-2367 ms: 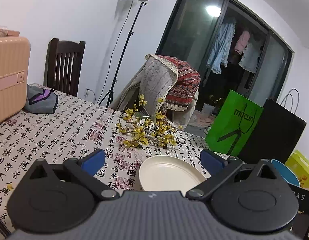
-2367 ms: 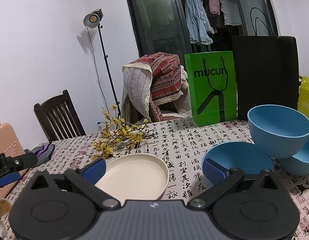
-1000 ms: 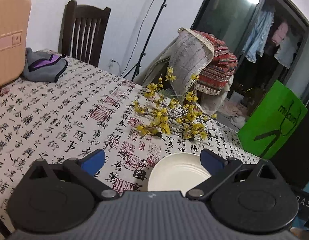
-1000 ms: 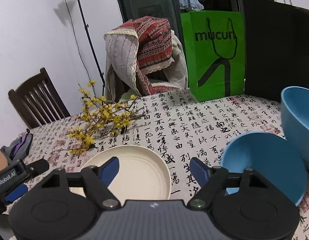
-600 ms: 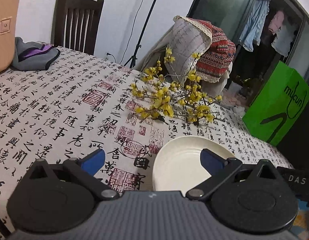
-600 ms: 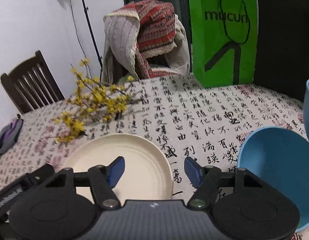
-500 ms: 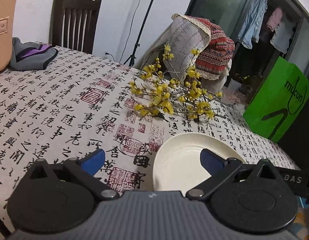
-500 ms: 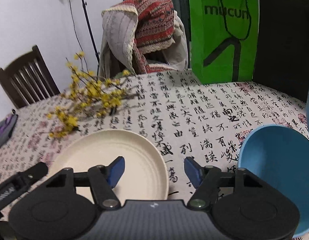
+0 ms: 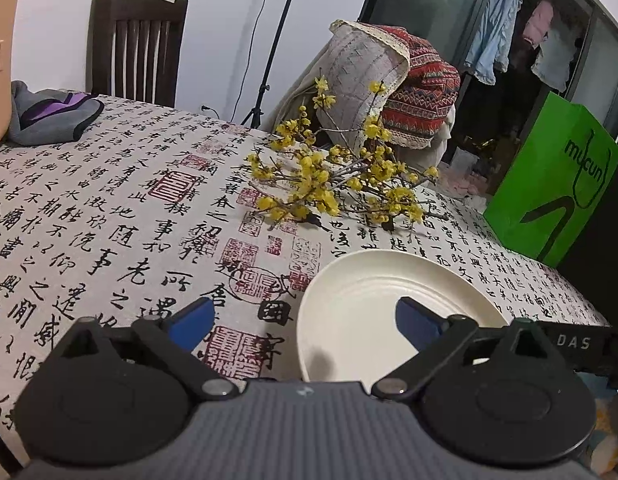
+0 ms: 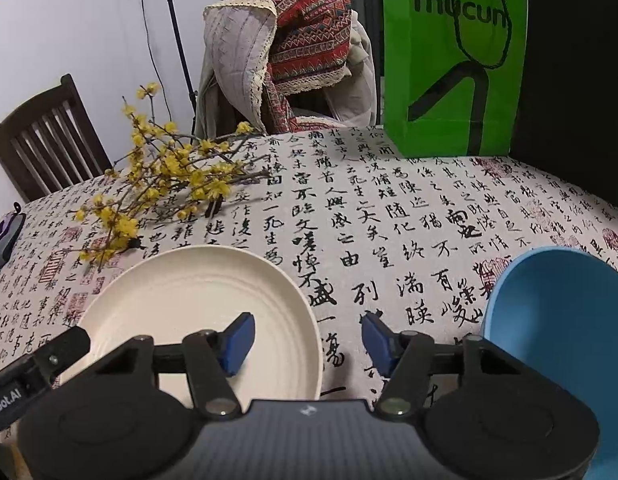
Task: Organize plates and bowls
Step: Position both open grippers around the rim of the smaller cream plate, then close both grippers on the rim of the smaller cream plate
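A cream plate [image 9: 373,304] lies on the calligraphy tablecloth; it also shows in the right wrist view [image 10: 197,300]. My left gripper [image 9: 303,326] is open, straddling the plate's left rim, one finger over the plate. My right gripper [image 10: 307,340] is open, narrower, straddling the plate's right rim, its left pad [image 10: 239,342] over the plate. A blue bowl [image 10: 557,328] stands right of it on the table.
A yellow flower branch [image 9: 329,188] lies behind the plate. A green paper bag [image 10: 453,60] and a black bag [image 10: 573,80] stand at the far right. A grey-purple pouch [image 9: 49,116] and wooden chair [image 9: 137,44] are far left.
Both grippers have come down and closer to the cream plate. The right gripper's jaws have narrowed; the other blue bowls have left its view.
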`<state>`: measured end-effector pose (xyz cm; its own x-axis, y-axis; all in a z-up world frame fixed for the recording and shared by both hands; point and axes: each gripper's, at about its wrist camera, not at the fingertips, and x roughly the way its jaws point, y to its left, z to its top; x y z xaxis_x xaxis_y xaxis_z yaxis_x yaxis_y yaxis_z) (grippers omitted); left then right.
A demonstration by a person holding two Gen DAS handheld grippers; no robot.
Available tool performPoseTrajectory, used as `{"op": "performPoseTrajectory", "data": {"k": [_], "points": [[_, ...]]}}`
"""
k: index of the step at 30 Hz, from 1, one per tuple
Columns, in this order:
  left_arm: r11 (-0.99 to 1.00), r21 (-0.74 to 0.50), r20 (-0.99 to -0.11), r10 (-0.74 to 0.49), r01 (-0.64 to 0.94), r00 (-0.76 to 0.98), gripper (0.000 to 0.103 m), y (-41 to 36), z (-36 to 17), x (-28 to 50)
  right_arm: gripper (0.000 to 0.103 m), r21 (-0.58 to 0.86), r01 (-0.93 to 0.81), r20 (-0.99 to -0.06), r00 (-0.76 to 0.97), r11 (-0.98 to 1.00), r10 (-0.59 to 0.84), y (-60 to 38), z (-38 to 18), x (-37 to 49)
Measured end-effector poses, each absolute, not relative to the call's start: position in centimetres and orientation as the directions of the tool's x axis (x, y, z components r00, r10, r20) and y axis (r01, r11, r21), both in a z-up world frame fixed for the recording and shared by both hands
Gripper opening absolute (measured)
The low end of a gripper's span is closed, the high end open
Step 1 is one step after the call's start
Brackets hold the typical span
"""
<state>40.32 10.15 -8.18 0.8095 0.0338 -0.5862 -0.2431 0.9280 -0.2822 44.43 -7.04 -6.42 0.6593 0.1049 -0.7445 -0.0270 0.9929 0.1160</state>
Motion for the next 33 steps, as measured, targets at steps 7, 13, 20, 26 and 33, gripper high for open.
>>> {"op": "performPoseTrajectory", "data": {"k": [7,13,20,26,33], "points": [[0.928,-0.29,-0.596,0.017,-0.234,0.803,0.076,10.1,-8.4,40.5,0.048,0.121,-0.014,-0.759,0.643,0.993,0.101,-7.3,-7.1,44.8],[0.924,-0.313,-0.601,-0.016,-0.218,0.799,0.06,10.2,-8.6,40.6,0.035,0.157,0.002,-0.77,0.627,0.988,0.121,-7.6,-7.7,45.2],[0.93,-0.307,-0.611,-0.03,-0.202,0.791,0.041,9.8,-8.9,40.8,0.032,0.196,0.008,-0.772,0.618,0.981,0.149,-7.9,-8.3,45.3],[0.929,-0.311,-0.622,-0.041,-0.199,0.782,0.03,9.8,-9.1,41.0,0.017,0.225,-0.001,-0.764,0.62,0.974,0.177,-8.0,-8.5,45.3],[0.929,-0.307,-0.628,-0.033,-0.208,0.777,0.023,10.0,-9.3,41.2,0.015,0.227,-0.016,-0.761,0.621,0.974,0.188,-8.1,-8.4,44.7]]}}
